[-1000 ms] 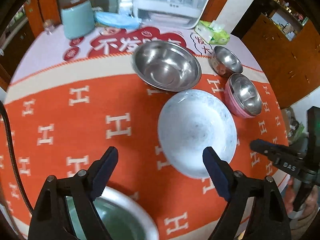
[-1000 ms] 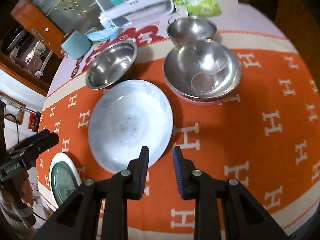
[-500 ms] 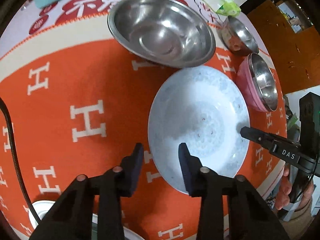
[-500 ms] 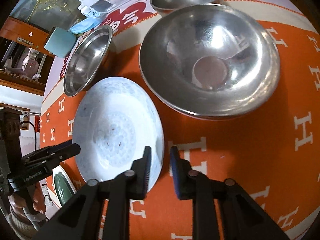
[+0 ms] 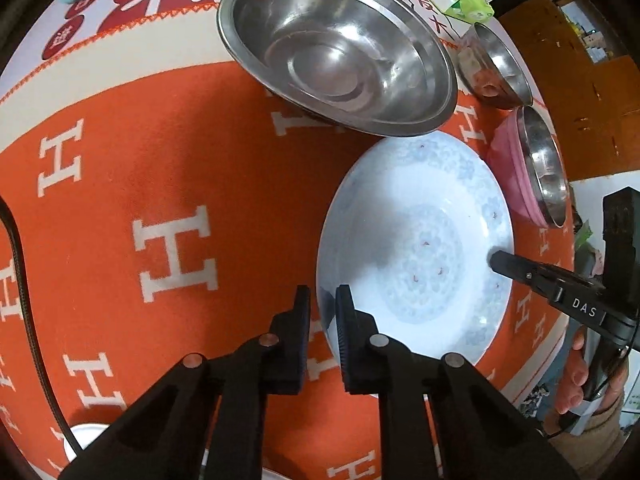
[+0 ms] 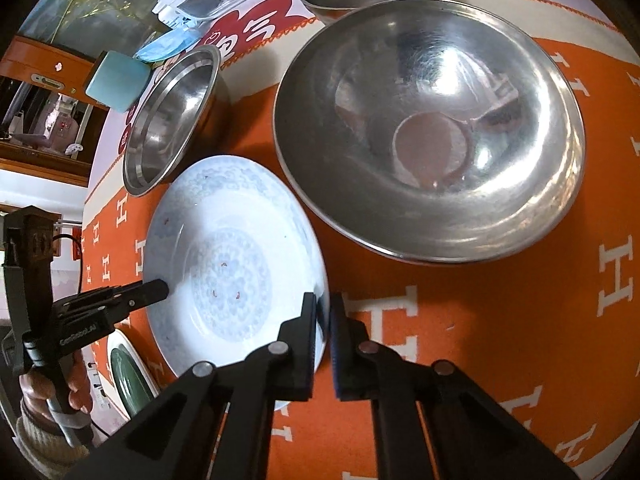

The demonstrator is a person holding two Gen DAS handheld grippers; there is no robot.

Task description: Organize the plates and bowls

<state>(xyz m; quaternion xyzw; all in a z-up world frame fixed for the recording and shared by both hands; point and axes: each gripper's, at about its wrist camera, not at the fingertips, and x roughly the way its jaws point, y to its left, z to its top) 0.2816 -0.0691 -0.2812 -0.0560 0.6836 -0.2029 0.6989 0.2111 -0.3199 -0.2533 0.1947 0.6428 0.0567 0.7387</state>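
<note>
Two grips: both grippers were clamped on opposite edges of the white plate [image 5: 416,252], which lay flat on the orange cloth [image 5: 160,152].
Risk, slip: each hold looked thin, taking only the rim; if one hand rose ahead of the other, the plate would likely tilt and slide out of the pads.
Risk, knock: the large steel bowl [image 5: 336,44] sat just beside the plate's far edge, and the pink bowl with a steel bowl inside [image 5: 536,168] was just beside its right-hand edge; a slanted lift could clip either.
Risk, glaze: the plate looked smooth and hard, so a grip by rubber pads alone may creep under its weight.
Left gripper [image 5: 322,300]: jaws drawn together on the plate's near-left rim, one finger on top, one outside the edge.
Right gripper [image 6: 323,306]: jaws together on the plate's opposite rim, which ran between the pads.
Plate, place: near side of the large steel bowl, still down on the cloth.
Other dish: a green-centred plate [image 6: 128,376] lay near the white plate, on its left-gripper side.
</note>
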